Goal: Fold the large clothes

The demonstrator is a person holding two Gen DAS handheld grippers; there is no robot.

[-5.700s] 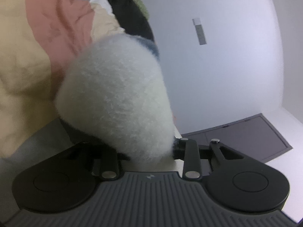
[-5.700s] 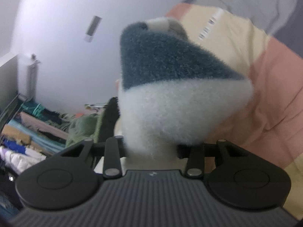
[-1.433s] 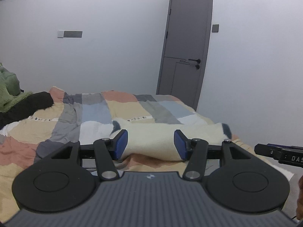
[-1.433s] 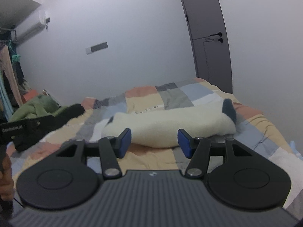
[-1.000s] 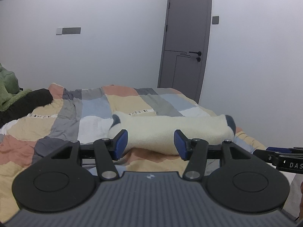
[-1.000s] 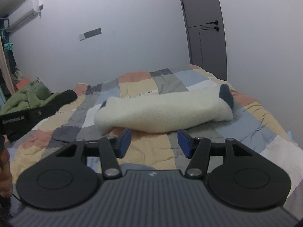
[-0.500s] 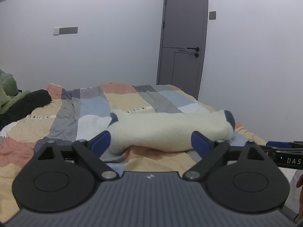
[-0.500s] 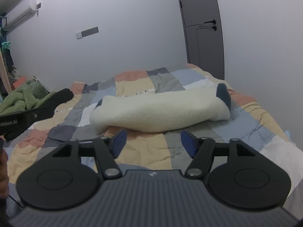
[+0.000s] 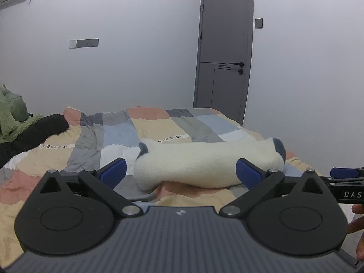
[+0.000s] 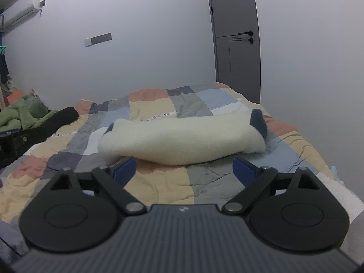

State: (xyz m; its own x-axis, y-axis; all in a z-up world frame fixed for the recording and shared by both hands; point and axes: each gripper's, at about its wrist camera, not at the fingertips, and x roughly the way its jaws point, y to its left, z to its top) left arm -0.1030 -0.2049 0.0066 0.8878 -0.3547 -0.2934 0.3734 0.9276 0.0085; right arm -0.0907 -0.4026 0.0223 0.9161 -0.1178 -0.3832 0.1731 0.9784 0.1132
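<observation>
My left tongs and right tongs both stand wide with nothing between the blue pads, their jaws having just been opening, while the cream fleece garment lies folded into a long thick bundle across the patchwork bedspread, ahead of both tools and touched by neither. By the look of it the fold is finished and the step in hand is letting go and drawing clear; to do that well I would pull both tongs straight back and keep them low and level, so no pad catches the fluffy pile and drags the top layer open, and I would check that the dark blue trim at the right end stays tucked. At the far left a green fleece and a black garment wait in a heap, probably next in line. Much is hard to read: the bundle's underside and back edge are hidden, so I cannot tell how many layers it holds or whether they lie square; the fisheye bends the grey door and walls; the right tongs show only as a sliver at the edge of the left view, and just a fingertip or two of my hand is seen
</observation>
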